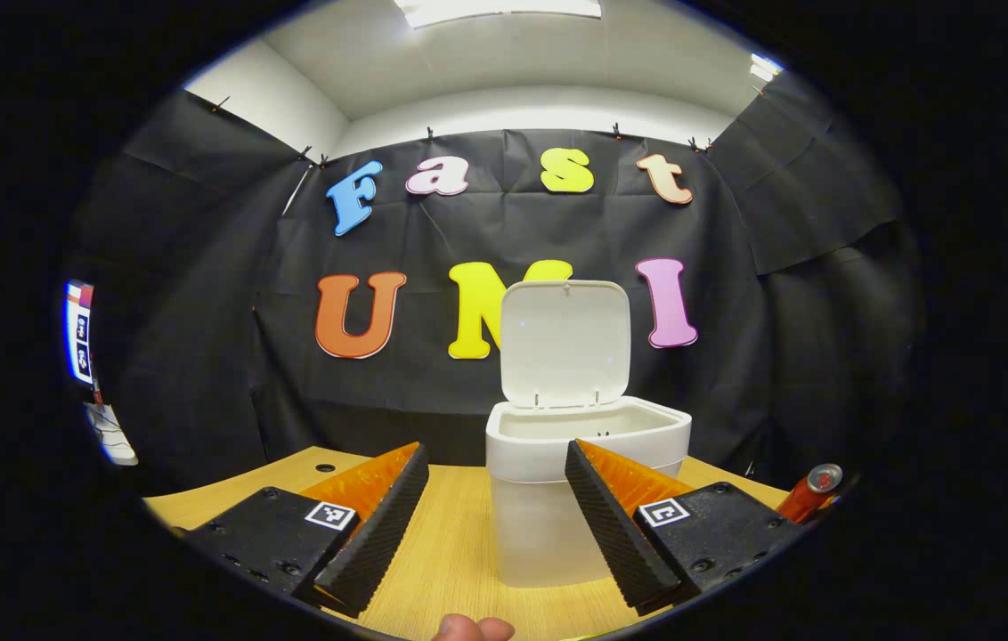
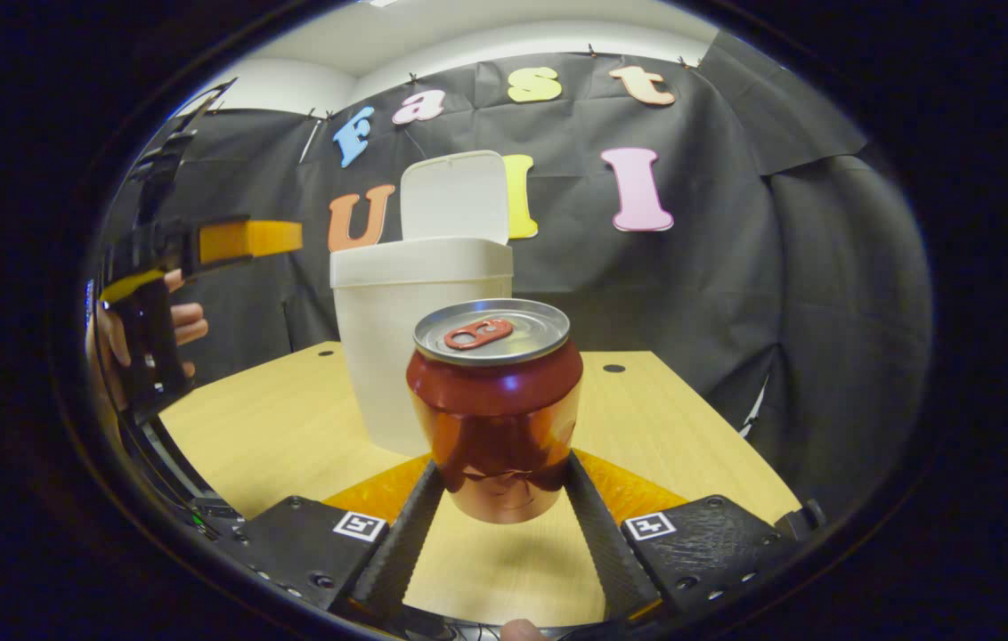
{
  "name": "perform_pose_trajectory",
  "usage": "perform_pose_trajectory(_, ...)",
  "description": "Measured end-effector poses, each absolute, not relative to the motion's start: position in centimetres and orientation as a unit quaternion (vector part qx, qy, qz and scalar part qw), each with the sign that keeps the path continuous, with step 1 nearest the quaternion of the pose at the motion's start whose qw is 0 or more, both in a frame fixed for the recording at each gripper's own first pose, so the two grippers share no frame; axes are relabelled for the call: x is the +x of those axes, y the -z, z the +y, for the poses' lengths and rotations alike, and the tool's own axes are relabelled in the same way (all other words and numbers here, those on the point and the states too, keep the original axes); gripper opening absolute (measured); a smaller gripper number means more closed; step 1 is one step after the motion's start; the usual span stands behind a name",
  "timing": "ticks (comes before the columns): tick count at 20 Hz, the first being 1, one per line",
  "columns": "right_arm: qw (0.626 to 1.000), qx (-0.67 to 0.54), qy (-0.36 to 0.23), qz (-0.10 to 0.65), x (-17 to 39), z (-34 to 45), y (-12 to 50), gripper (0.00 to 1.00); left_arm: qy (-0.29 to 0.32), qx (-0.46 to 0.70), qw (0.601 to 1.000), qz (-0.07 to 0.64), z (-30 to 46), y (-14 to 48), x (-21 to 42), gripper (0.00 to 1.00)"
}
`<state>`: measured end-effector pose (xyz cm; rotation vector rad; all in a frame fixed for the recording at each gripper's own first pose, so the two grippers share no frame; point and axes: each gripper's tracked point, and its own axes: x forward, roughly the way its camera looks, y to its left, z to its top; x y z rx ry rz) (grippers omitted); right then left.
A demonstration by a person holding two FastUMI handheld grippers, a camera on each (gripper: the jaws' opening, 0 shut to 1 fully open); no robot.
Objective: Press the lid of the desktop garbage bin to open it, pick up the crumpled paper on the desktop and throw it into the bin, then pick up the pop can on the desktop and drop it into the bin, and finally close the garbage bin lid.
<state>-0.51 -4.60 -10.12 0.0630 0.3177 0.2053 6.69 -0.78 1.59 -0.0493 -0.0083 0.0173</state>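
The white desktop bin [image 1: 548,525] stands on the wooden table with its lid [image 1: 564,343] tipped up and back; I cannot see what lies inside. My left gripper [image 1: 497,450] is open just in front of the bin, a finger on each side and nothing between them. The red pop can [image 2: 495,418] is upright between the fingers of my right gripper [image 2: 504,463], which is shut on it and holds it slightly above the table, in front of the bin [image 2: 393,356]. In the left gripper view the can [image 1: 811,490] shows at the far right edge.
The wooden table [image 2: 290,427] has small round holes near its back corners. In the right gripper view a hand [image 2: 179,325] holds the left gripper [image 2: 201,245] at the left, raised above the table. The black cloth wall hangs close behind the bin.
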Motion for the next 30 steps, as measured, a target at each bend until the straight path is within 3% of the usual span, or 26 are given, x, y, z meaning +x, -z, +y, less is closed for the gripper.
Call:
perform_pose_trajectory(15, 0.979, 0.012, -0.172, 0.108, 8.2, 1.1, -5.5, 0.82, 0.001, -0.036, 0.999, 0.024, 1.6, 4.2, 2.9, 0.99)
perform_pose_trajectory(23, 0.971, 0.019, -0.204, 0.12, 13.9, 6.5, -9.2, 0.82, 0.0, -0.043, 0.999, 0.023, 3.0, 3.6, 2.3, 0.99)
perform_pose_trajectory(30, 0.975, 0.006, -0.172, 0.141, 20.0, 7.8, -8.6, 0.82, -0.019, -0.029, 0.999, 0.016, 4.9, 3.0, 2.0, 0.99)
